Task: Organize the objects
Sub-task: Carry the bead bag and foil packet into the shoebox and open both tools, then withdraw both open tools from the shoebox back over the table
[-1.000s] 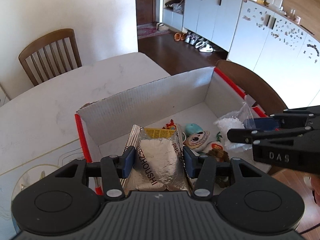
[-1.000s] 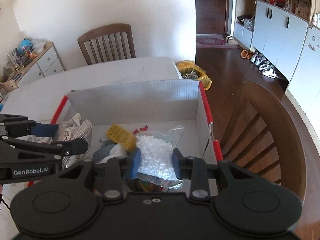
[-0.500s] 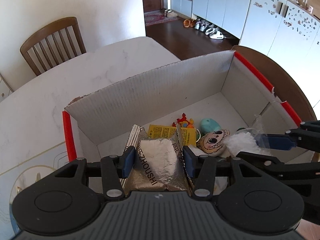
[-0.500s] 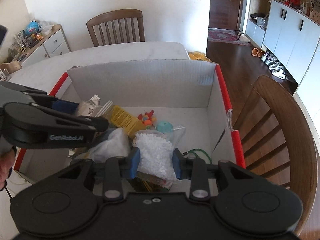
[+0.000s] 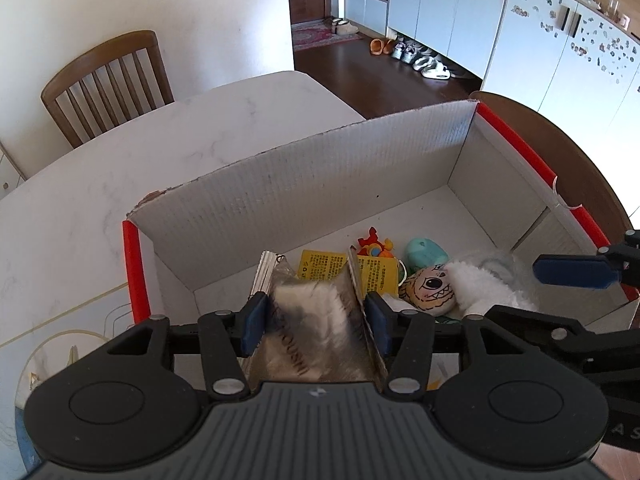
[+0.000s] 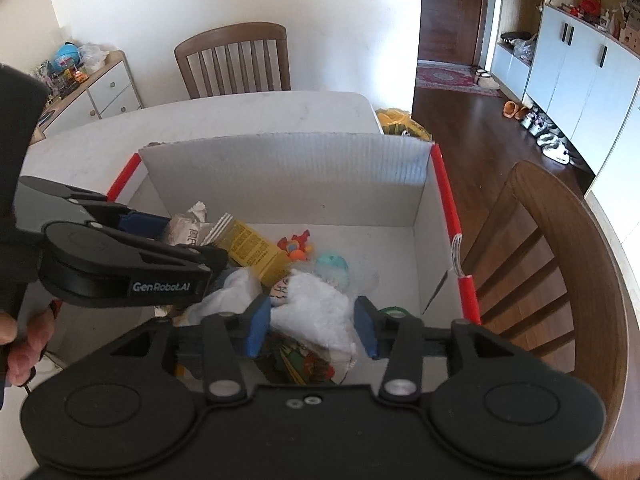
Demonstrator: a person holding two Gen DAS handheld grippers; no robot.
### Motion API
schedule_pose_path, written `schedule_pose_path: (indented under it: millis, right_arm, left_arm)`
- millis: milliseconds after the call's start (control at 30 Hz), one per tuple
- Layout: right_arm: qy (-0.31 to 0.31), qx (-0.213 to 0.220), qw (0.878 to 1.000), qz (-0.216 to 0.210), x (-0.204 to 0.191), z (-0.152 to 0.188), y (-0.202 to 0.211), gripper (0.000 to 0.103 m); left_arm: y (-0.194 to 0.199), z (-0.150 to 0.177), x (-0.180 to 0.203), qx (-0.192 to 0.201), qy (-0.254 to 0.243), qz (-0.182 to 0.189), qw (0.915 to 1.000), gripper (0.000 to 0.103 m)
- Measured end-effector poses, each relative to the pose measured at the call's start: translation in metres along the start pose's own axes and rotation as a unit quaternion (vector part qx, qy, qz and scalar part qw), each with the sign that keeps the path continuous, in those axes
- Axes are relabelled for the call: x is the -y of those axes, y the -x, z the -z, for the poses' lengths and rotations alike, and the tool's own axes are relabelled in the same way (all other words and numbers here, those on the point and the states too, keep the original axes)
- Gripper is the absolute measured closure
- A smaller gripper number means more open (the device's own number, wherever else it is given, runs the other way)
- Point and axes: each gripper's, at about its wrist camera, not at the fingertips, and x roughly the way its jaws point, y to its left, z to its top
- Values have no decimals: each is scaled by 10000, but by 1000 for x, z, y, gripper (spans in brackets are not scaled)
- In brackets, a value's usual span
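Left wrist view: left gripper (image 5: 314, 322) low centre, jaws opening; silver foil pouch (image 5: 316, 320) lies between the pads, long axis running straight away from the fingers, over the cardboard box (image 5: 304, 192). Pads look just clear of its folded edges.

Right wrist view: right gripper (image 6: 312, 330) low centre, jaws opening, visible gaps either side of the clear bag of white pellets (image 6: 316, 312), which sags into the box. Left gripper enters from frame left, pouch ahead of it. Both items sit directly below their own fingers; release, then withdrawal upward, seems next.
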Motion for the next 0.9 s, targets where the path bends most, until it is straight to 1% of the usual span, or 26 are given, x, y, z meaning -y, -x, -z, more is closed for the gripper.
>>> schedule_pose_path:
  millis: [67, 167, 433, 600, 700, 733, 800, 900]
  right_arm:
    - [27, 28, 10000, -9, -2, -2, 4, 50]
    - [72, 60, 10000, -20, -4, -3, 9, 47]
    - [47, 165, 9999, -20, -5, -3, 25, 41]
    - [-30, 261, 9996, -38, -7, -2, 39, 40]
    - [-66, 323, 9994, -48, -11, -2, 48, 36]
    - [-80, 345, 9994, -42, -13, -1, 50, 33]
    - [-99, 406, 9991, -45, -17, -1, 56, 29]
    - [-97, 497, 9987, -55, -26, -1, 66, 25]
  left_arm:
    - [3, 1, 0, 50, -22, -7, 10000, 44]
    - [9, 2, -1, 139, -57, 36, 9999, 41]
    - [33, 6, 2, 353, -208, 216, 9989, 39]
    - [54, 10, -3, 519, -216, 337, 9978, 39]
    - [68, 14, -8, 619, -199, 401, 9971, 39]
    - [72, 15, -9, 657, -196, 424, 9967, 38]
    - [82, 18, -13, 748, -177, 469, 9959, 28]
    - [94, 21, -19, 863, -183, 502, 9948, 25]
